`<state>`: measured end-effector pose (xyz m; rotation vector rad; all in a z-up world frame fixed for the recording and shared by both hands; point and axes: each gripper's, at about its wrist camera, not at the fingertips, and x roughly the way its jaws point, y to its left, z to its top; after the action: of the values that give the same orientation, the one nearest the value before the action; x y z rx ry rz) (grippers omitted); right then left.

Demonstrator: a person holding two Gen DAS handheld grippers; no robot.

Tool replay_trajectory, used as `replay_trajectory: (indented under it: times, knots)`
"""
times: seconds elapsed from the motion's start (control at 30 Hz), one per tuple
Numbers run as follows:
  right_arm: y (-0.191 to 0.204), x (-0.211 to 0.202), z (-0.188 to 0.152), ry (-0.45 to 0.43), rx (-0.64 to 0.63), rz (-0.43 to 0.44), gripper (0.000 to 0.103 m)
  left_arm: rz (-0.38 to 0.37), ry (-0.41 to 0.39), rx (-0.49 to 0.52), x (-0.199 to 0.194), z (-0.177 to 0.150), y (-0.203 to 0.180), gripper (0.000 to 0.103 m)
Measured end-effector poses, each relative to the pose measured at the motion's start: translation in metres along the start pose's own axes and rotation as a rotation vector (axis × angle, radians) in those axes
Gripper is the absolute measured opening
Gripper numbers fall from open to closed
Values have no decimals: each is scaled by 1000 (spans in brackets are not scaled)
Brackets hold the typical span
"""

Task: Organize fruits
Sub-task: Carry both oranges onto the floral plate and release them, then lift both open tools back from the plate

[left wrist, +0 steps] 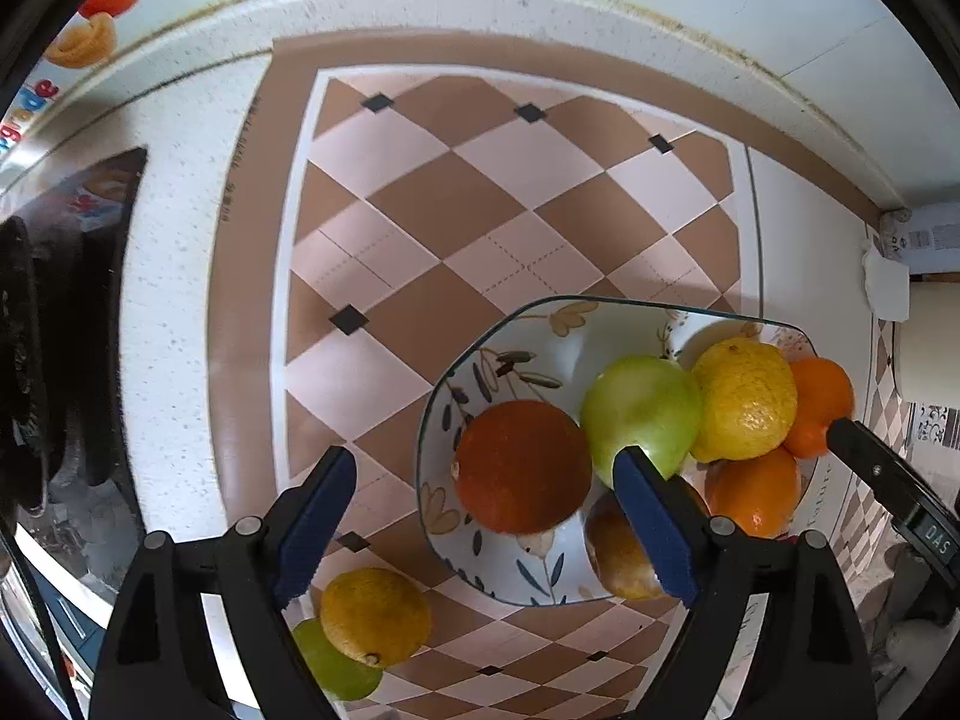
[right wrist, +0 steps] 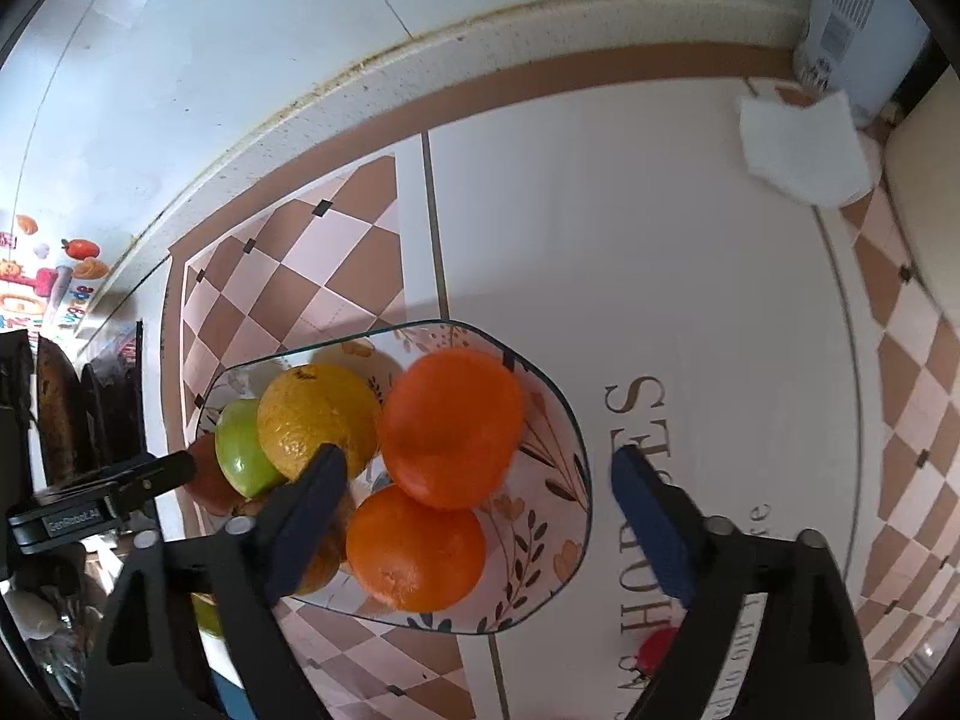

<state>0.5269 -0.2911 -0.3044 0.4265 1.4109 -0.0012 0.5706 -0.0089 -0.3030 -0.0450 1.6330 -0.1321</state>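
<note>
Inside the floral bowl sit 6 fruits; 2 more lie on the mat. Both the left gripper and right gripper gape wide, holding nothing.

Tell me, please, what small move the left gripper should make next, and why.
Probably draw back and down toward the lemon lying on the mat beside a green apple. Those two sit outside the bowl, which already holds the other fruit. The left gripper is open and empty, its fingers above the bowl's near rim.

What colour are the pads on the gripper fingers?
Blue pads on black arms; clearest in the left wrist view.
</note>
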Motion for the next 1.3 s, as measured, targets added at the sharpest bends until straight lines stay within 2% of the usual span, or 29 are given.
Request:
replay_trajectory:
  times: [0.2, 0.43, 0.6, 0.87, 1.3]
  knots:
    - [11, -23, -29, -51, -55, -143, 93, 81, -65, 29, -22, -37, 0, 88]
    - [18, -48, -77, -99, -89, -207, 93, 138, -164, 51, -41, -87, -9, 88]
    - [29, -73, -110, -136, -109, -205, 93, 165, -259, 68, -68, -120, -18, 88]
    - [39, -112, -145, -195, -117, -176, 93, 159, -375, 87, -106, -165, -29, 88]
    - [63, -203, -201, -326, -170, -136, 93, 78, -492, 90, -164, -231, -43, 88]
